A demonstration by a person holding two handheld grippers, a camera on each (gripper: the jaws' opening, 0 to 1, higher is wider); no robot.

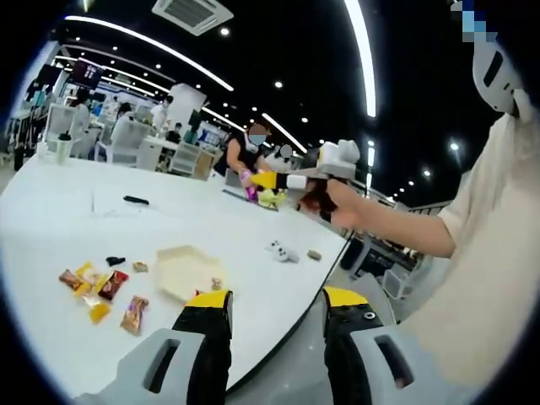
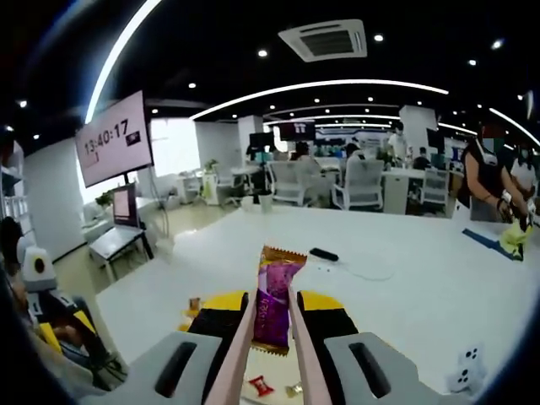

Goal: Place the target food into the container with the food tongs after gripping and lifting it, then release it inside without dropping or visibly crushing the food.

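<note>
My right gripper [image 2: 272, 305] is shut on a pair of pale pink food tongs [image 2: 239, 346]. The tongs pinch a purple snack packet [image 2: 275, 297] with a gold top edge, held up above the white table [image 2: 396, 278]. In the left gripper view the same gripper [image 1: 291, 180] hangs over the table's far side in a person's hand, the purple packet [image 1: 251, 192] at its tip. A beige hexagonal container [image 1: 187, 272] sits on the table just ahead of my left gripper [image 1: 277, 304], whose jaws stand open with nothing between them.
Several wrapped snacks [image 1: 97, 291] lie left of the container. A white die-like object [image 1: 281, 251] and a small brown piece [image 1: 314, 254] lie near the table edge. A red candy [image 2: 261, 386] lies below the tongs. A person with a yellow cloth [image 2: 513, 236] works at the far side.
</note>
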